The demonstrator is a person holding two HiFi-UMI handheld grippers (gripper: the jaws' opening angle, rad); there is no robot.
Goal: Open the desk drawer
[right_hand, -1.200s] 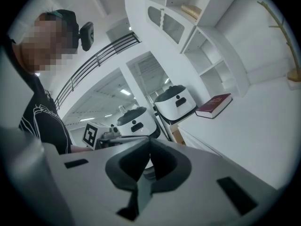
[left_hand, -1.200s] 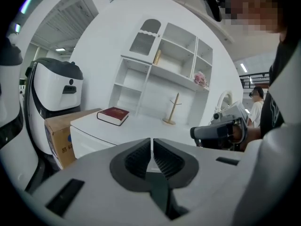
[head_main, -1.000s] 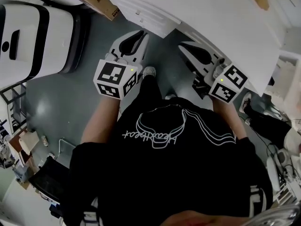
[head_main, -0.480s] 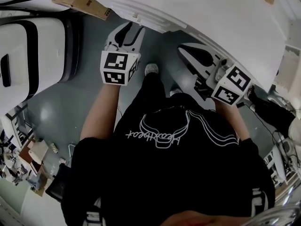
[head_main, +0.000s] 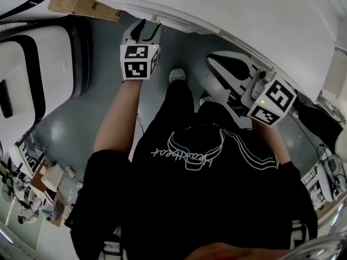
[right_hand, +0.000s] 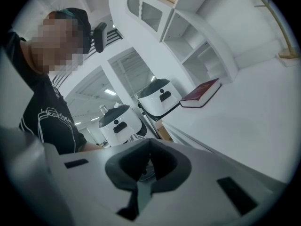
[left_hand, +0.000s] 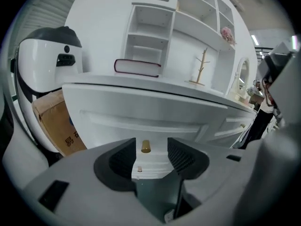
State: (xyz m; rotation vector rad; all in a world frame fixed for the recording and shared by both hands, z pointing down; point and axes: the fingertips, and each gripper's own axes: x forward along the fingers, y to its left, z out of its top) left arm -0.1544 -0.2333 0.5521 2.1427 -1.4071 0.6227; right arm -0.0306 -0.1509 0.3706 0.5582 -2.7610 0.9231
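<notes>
The white desk [head_main: 244, 15] fills the top of the head view. Its drawer front [left_hand: 141, 114] faces the left gripper view, with a small brass knob [left_hand: 145, 146] on it. My left gripper [left_hand: 151, 147] points at that knob, which shows in the gap between the jaws; the pads do not touch it and the jaws are opening. In the head view the left gripper [head_main: 142, 30] reaches under the desk's front edge. My right gripper [head_main: 230, 65] hangs off to the right beside the desk, its fingertips [right_hand: 149, 142] together with nothing between them.
White rounded machines [head_main: 38, 64] stand on the grey floor at the left, with a cardboard box [left_hand: 56, 121] beside the desk. A dark red book [left_hand: 136, 67] and a wooden stand [left_hand: 201, 69] sit on the desktop. A lower knob [left_hand: 139, 170] shows below.
My left gripper has travelled forward to the desk's front edge, and its jaws have gone from nearly closed to wide. The right gripper has shifted only slightly.
</notes>
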